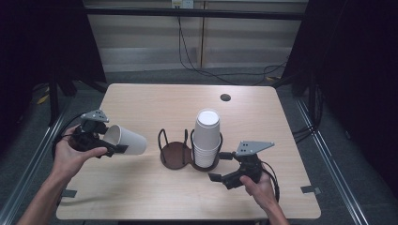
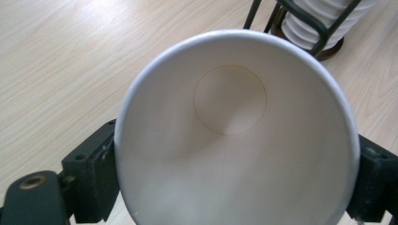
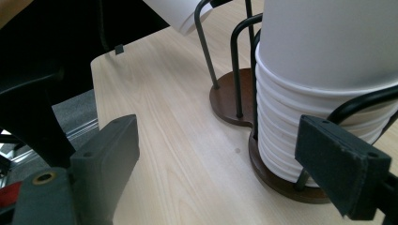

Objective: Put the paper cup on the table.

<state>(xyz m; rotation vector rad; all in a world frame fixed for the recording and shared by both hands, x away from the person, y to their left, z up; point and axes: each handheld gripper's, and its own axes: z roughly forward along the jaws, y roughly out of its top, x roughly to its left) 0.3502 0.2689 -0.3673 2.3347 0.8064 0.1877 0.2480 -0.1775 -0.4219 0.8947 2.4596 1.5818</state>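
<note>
Left of the wire cup holder on the worktop, the left gripper has its jaws clamped on a paper cup lying sideways in the air, while the cup stack fills the holder's right ring, right gripper beside it, jaws wide, nothing between.
</note>
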